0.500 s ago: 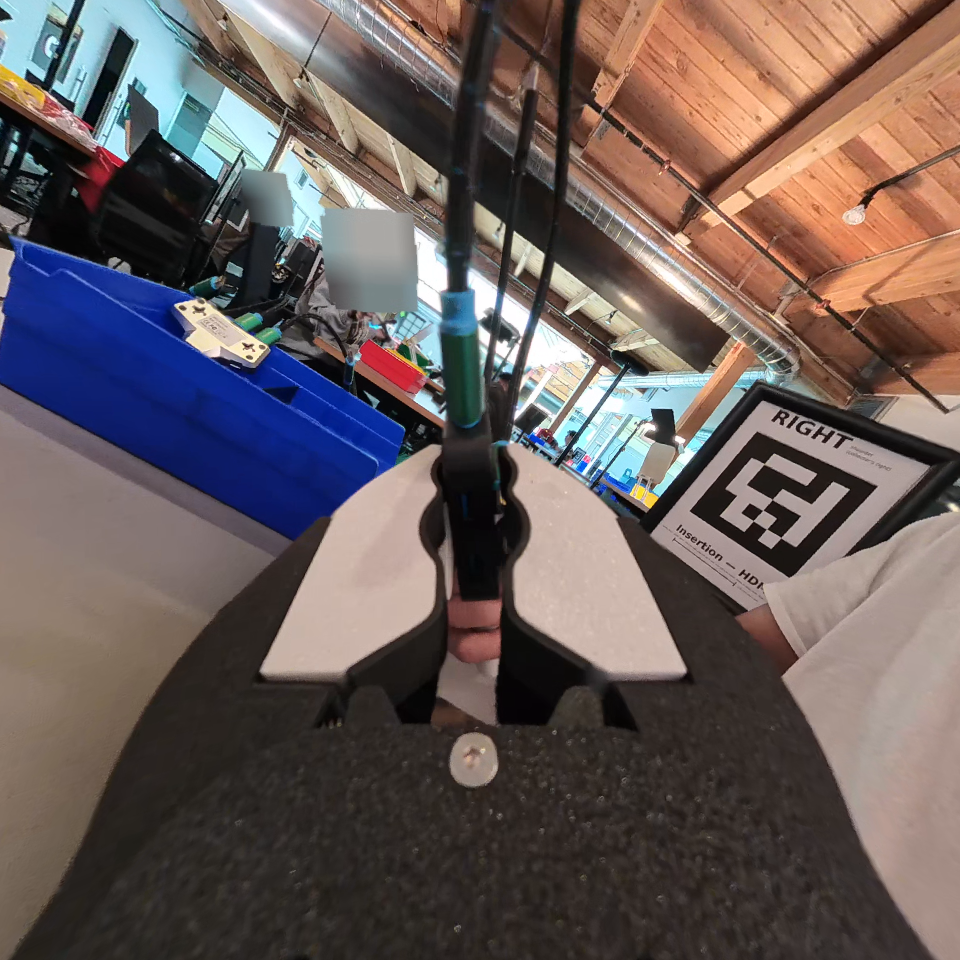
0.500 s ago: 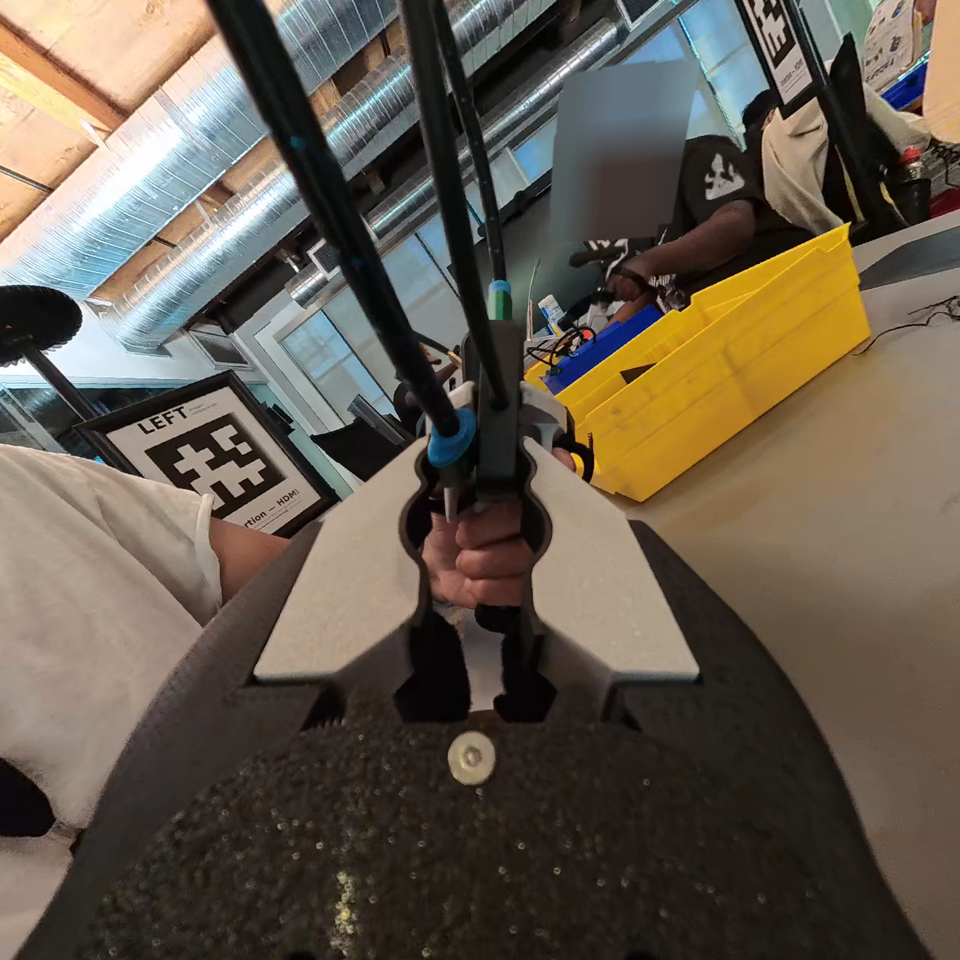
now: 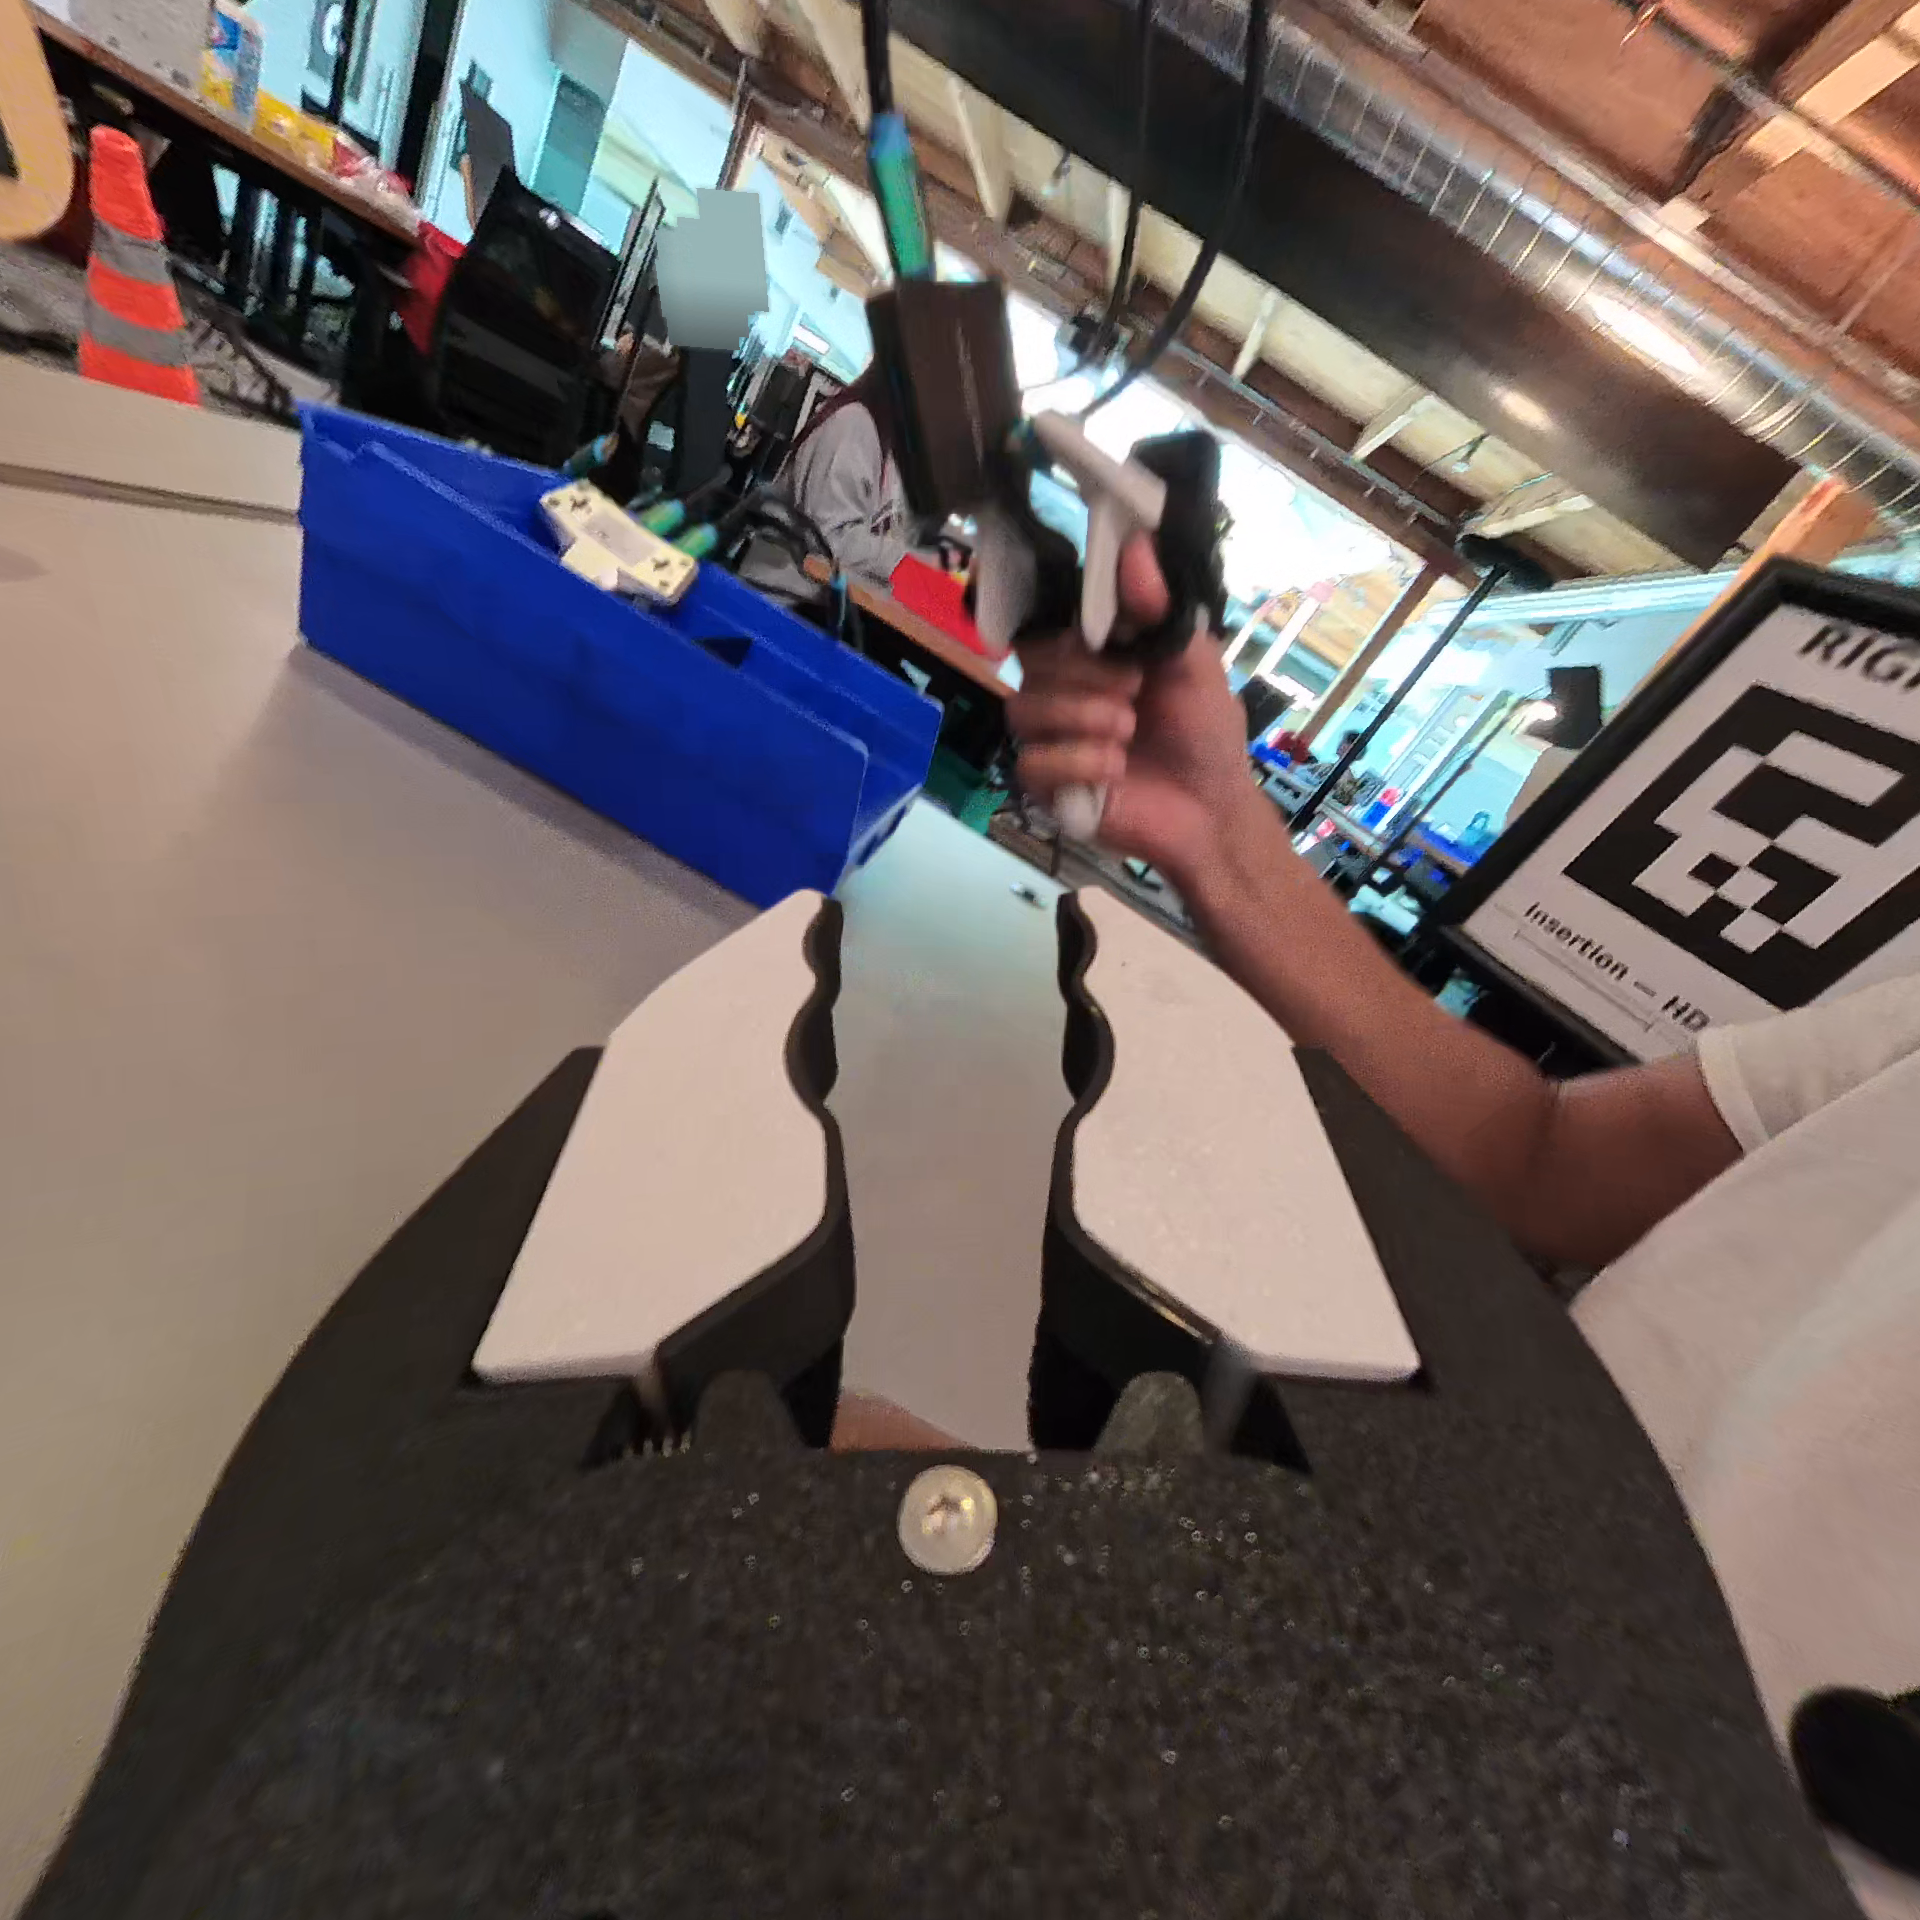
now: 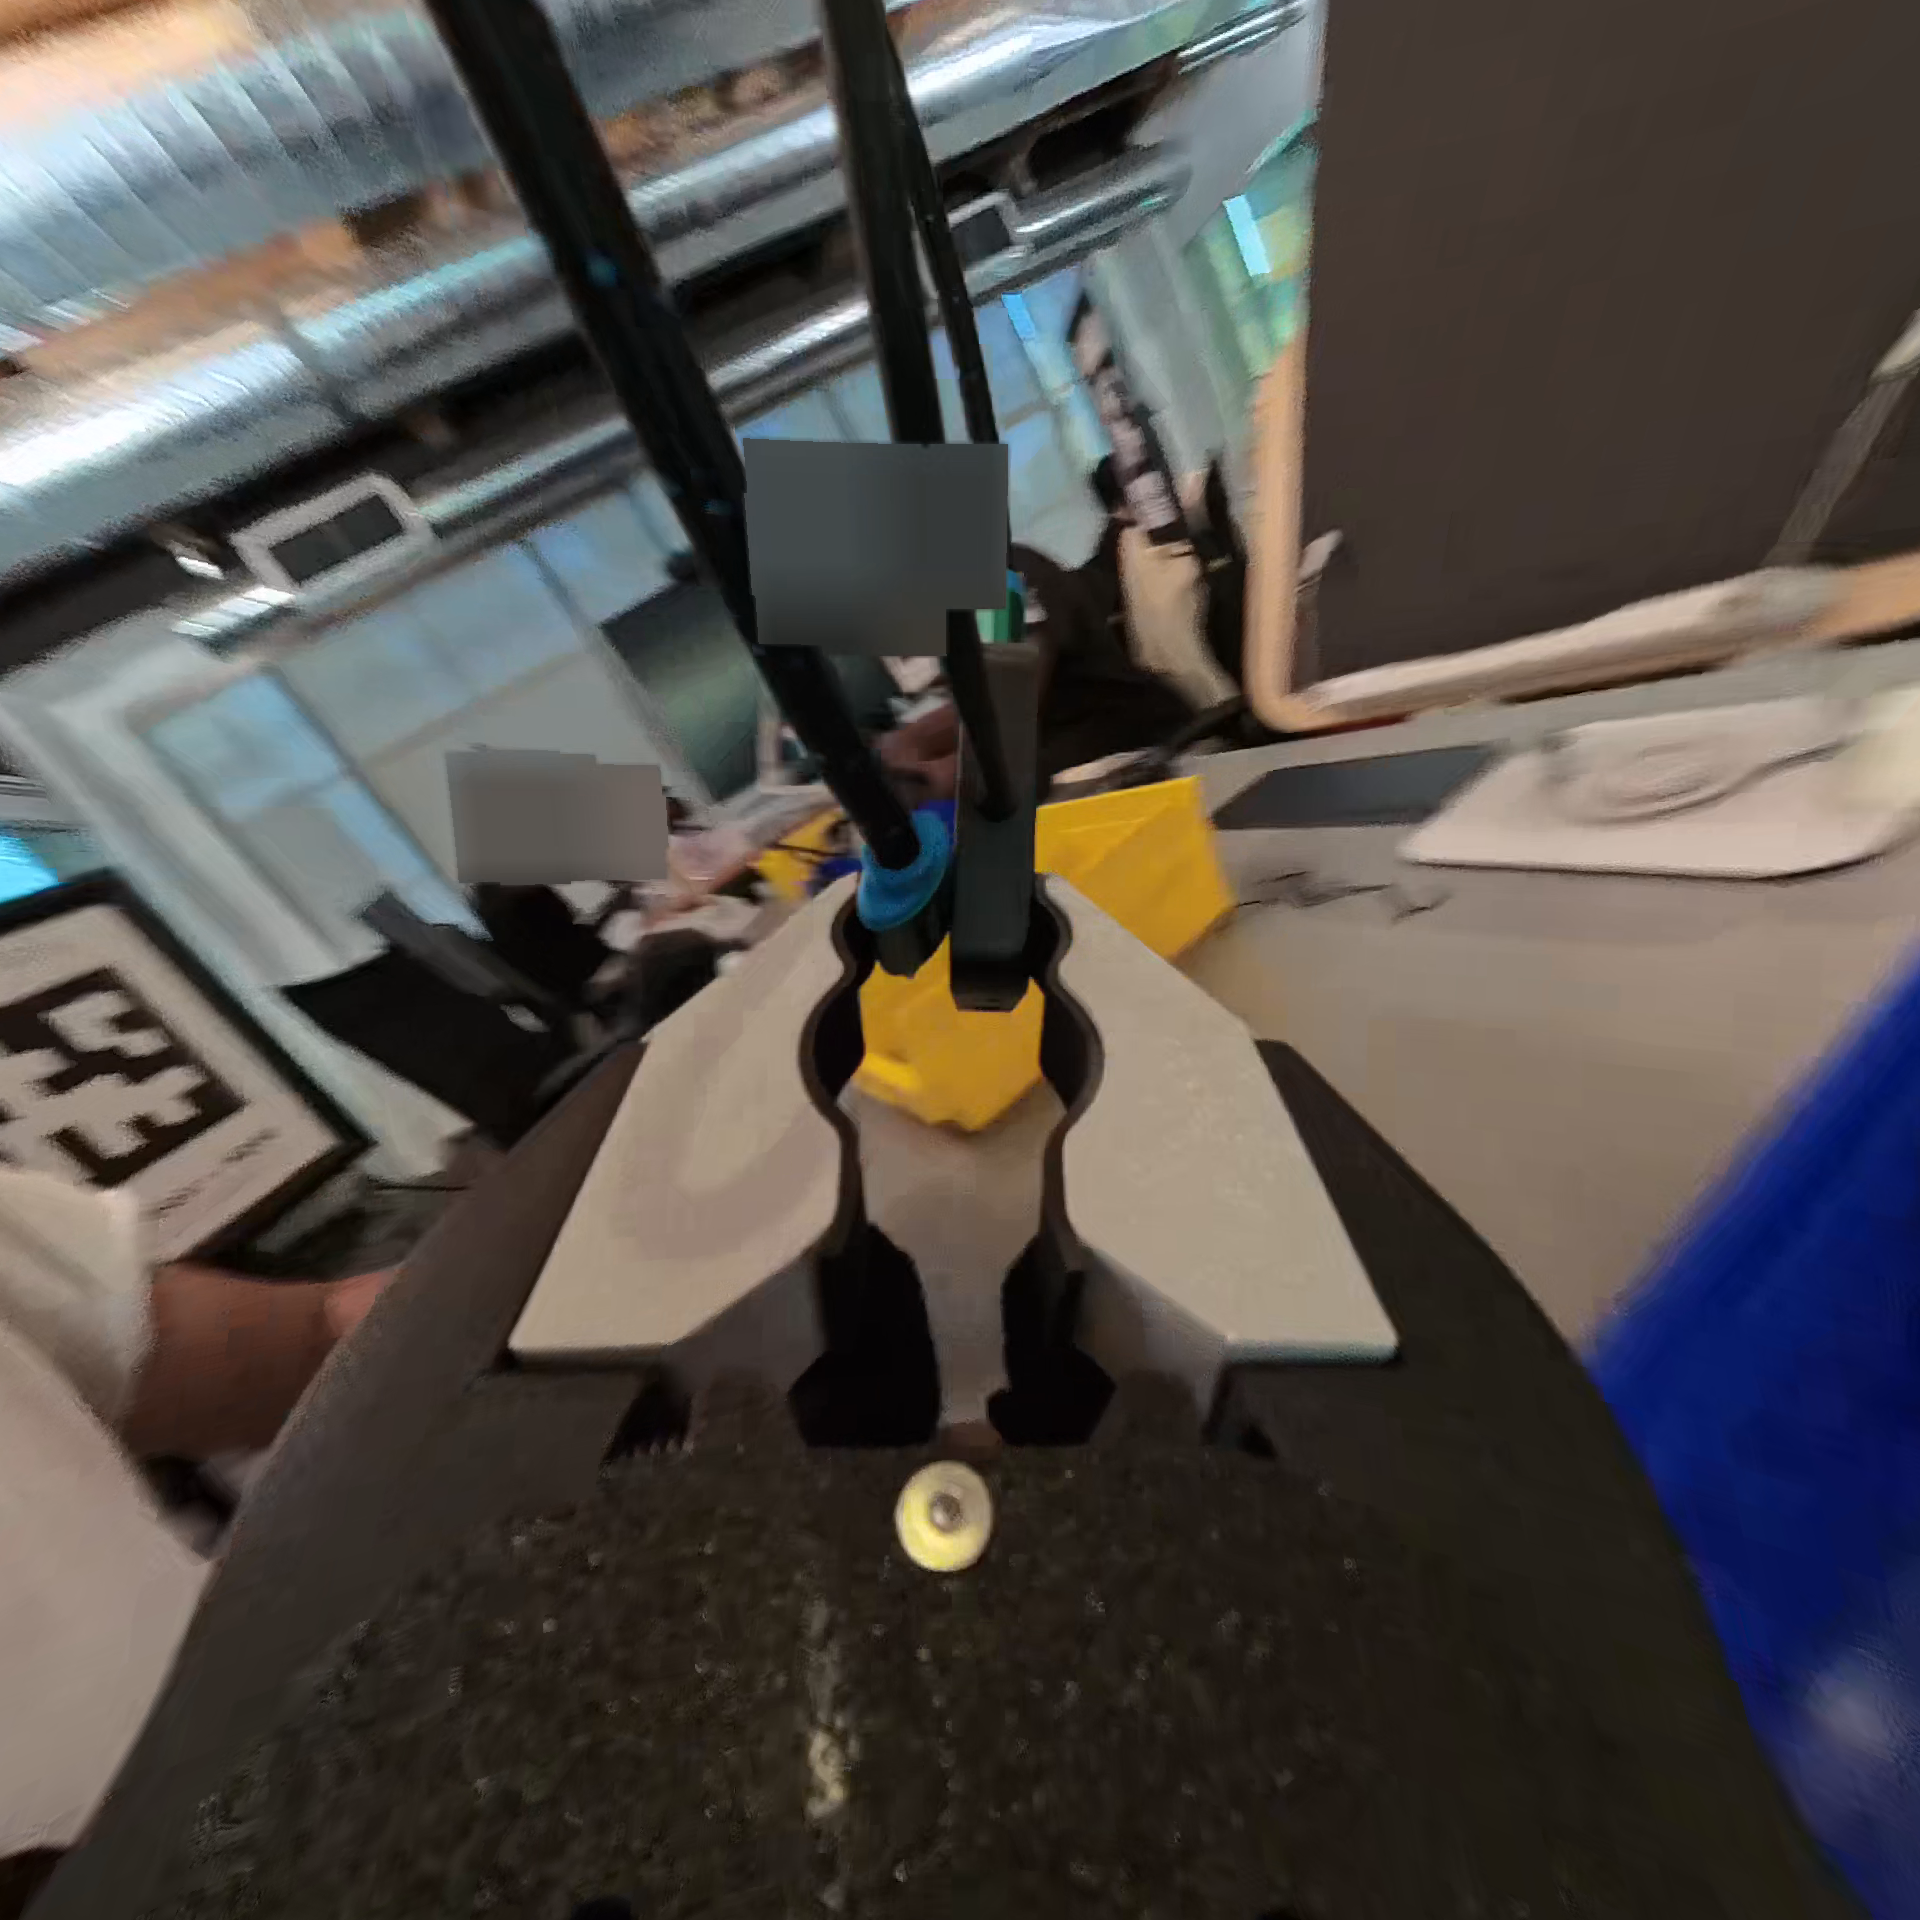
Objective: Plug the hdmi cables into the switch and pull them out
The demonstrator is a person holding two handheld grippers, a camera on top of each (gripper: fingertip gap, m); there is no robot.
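Note:
In the left wrist view my left gripper (image 3: 948, 914) is open and empty, low over the grey table (image 3: 260, 935). Farther off, a hand holds my right gripper (image 3: 1044, 520), shut on the lower end of a black HDMI switch (image 3: 945, 384). A cable with a green collar (image 3: 899, 208) is plugged into the switch's top end. In the blurred right wrist view my right gripper (image 4: 951, 914) grips the switch (image 4: 997, 831) edge-on, beside a plug with a blue band (image 4: 902, 883). Black cables (image 4: 623, 312) rise out of the frame.
A blue bin (image 3: 582, 665) holding a white switch (image 3: 613, 540) stands at the left. A yellow bin (image 4: 1132, 862) is behind the right gripper. Framed marker boards (image 3: 1714, 831) (image 4: 104, 1070) stand at the table's sides. An orange cone (image 3: 130, 281) is beyond the table. A person's arm (image 3: 1403, 1060) crosses on the right. Across from one pair of fingers to the other is roughly 20 cm.
My left gripper has let go of the green-collared plug, opened, and drawn back and down from the switch. My right gripper still holds the switch and has swung, blurring its view.

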